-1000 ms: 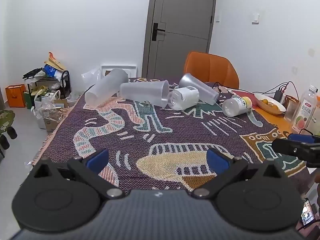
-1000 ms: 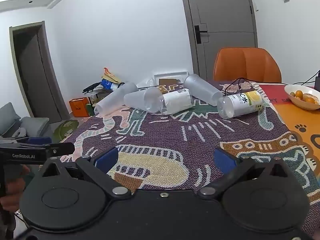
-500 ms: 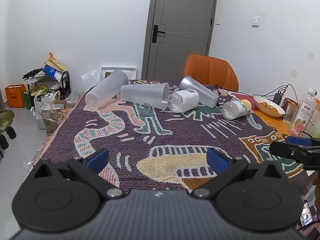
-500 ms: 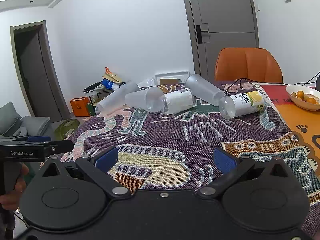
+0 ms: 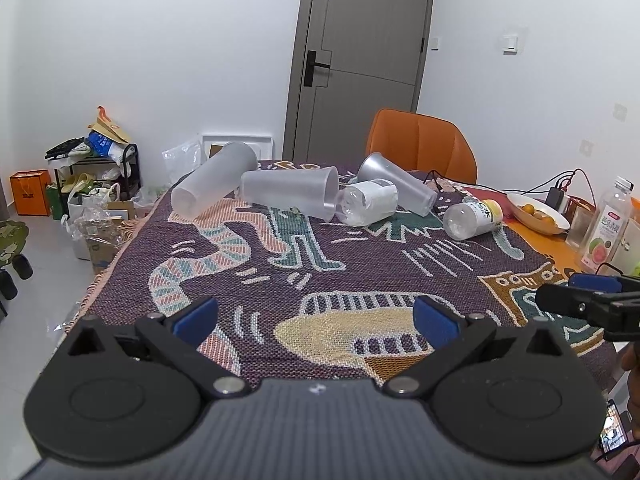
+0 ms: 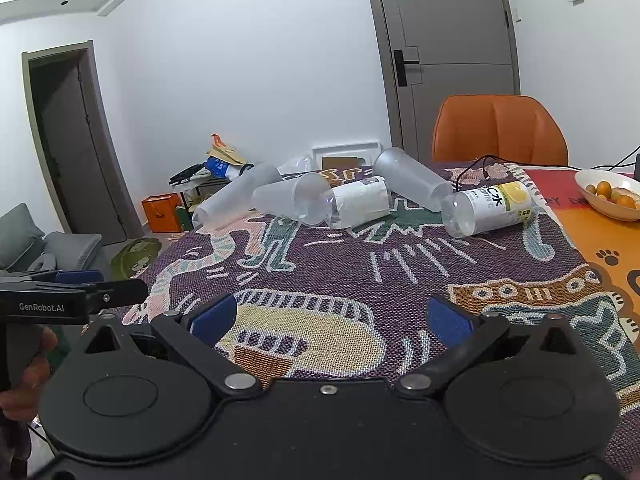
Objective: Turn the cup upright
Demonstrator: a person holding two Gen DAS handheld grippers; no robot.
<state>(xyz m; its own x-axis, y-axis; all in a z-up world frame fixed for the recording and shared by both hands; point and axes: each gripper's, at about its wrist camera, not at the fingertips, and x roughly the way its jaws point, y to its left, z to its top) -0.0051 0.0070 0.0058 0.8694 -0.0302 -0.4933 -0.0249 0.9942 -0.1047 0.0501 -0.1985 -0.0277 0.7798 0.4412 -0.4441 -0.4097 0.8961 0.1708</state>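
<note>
Several cups and bottles lie on their sides at the far end of the patterned tablecloth [image 5: 320, 272]. From left: a frosted tall cup [image 5: 214, 190], a frosted wide cup [image 5: 290, 192], a white-labelled clear cup [image 5: 368, 202], a clear grey cup [image 5: 400, 186] and a yellow-labelled bottle [image 5: 474, 218]. They also show in the right wrist view: frosted cups [image 6: 236, 196] [image 6: 292, 200], labelled cup [image 6: 360, 202], grey cup [image 6: 412, 178], bottle [image 6: 488, 208]. My left gripper [image 5: 316, 318] is open and empty at the near edge. My right gripper [image 6: 332, 318] is open and empty beside it.
An orange chair [image 5: 420, 148] stands behind the table. A bowl of oranges [image 5: 536, 214], a drink bottle [image 5: 606, 228] and cables lie at the right. Boxes and bags [image 5: 92, 208] clutter the floor at the left.
Both grippers have drawn back and risen slightly, so the cups look a little farther off. Nothing on the table has moved.
</note>
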